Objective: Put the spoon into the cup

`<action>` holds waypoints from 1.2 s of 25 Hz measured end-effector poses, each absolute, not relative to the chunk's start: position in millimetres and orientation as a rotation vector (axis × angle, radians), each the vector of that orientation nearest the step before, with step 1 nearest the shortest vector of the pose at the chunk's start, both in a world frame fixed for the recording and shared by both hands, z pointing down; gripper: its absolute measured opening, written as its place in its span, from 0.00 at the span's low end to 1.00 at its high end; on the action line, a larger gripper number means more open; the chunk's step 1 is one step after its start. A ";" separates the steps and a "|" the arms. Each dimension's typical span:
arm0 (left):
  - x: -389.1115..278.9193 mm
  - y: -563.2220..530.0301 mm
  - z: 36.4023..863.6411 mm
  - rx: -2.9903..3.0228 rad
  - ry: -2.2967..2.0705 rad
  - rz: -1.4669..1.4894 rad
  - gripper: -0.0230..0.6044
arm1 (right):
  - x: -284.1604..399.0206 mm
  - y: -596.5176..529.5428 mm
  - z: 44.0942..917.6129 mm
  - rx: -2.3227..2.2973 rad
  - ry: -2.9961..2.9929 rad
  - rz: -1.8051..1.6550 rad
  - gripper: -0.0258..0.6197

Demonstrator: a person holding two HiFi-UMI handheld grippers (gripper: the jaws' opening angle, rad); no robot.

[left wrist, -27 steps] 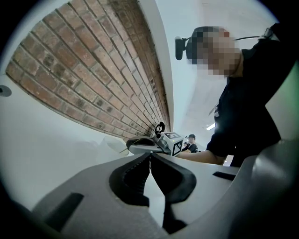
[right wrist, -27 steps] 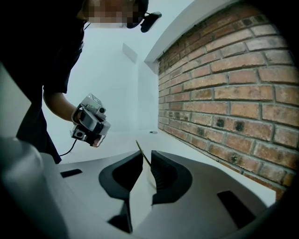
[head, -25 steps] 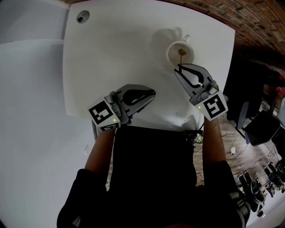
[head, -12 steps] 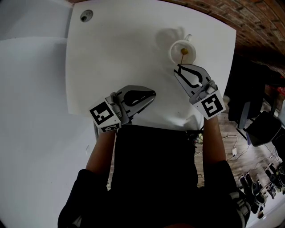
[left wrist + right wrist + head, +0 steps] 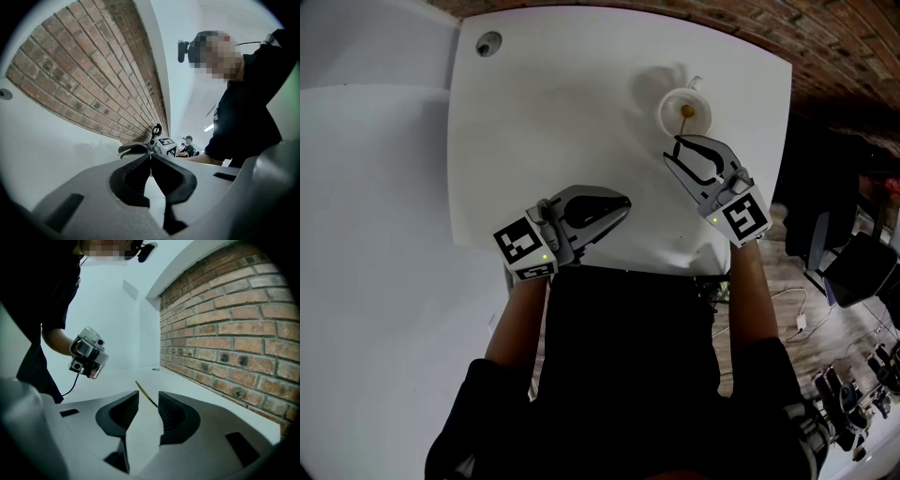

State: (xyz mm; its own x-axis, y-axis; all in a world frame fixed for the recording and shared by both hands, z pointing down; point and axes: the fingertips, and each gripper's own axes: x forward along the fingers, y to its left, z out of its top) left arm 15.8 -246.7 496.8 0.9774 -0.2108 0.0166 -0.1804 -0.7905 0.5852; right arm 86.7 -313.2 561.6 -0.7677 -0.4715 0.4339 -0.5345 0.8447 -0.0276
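spoon (image 5: 685, 112) sits in the cup (image 5: 668, 105), up at one o'clock on the table (image 5: 534, 112). right gripper (image 5: 673, 150), at the cup's six o'clock, has just been opening, its jaws now spread clear of the handle. left gripper (image 5: 624, 201) is pressed together and empty. placing looks done, and only the retreat remains.

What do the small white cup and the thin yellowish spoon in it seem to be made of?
Small white cup: likely glazed ceramic, perhaps plastic; smooth, evenly white.
Thin yellowish spoon: probably wood or bamboo; slim, dull yellow-brown handle, no metallic shine.
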 end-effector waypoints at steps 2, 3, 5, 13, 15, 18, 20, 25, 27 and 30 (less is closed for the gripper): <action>12.8 -245.5 493.6 2.496 -0.264 -0.077 0.07 | 86.1 -312.1 561.8 0.746 -2.612 0.200 0.26; 11.1 -245.2 492.3 2.496 -0.261 -0.079 0.07 | 86.2 -311.8 560.7 0.751 -2.616 0.188 0.26; 7.7 -244.7 489.9 2.501 -0.253 -0.078 0.07 | 87.8 -311.4 557.4 0.775 -2.617 0.172 0.26; -8.9 -240.5 457.8 2.548 -0.217 -0.100 0.07 | 89.1 -301.8 519.0 0.890 -2.613 0.125 0.26; -13.3 -240.0 447.7 2.572 -0.198 -0.111 0.07 | 89.6 -301.5 502.5 0.932 -2.621 0.103 0.26; -19.6 -244.3 432.0 2.619 -0.172 -0.135 0.07 | 91.1 -304.3 471.5 0.998 -2.640 0.043 0.26; -24.6 -245.8 419.3 2.652 -0.163 -0.156 0.07 | 90.9 -303.9 447.4 1.038 -2.643 -0.011 0.23; -42.1 -243.4 380.5 2.728 -0.141 -0.220 0.07 | 87.7 -293.0 371.5 1.177 -2.663 -0.176 0.09; -50.5 -239.6 364.0 2.761 -0.131 -0.240 0.07 | 84.1 -281.9 339.8 1.220 -2.706 -0.206 0.07; -64.6 -231.3 342.1 2.806 -0.116 -0.271 0.07 | 76.1 -258.0 299.2 1.259 -2.787 -0.230 0.05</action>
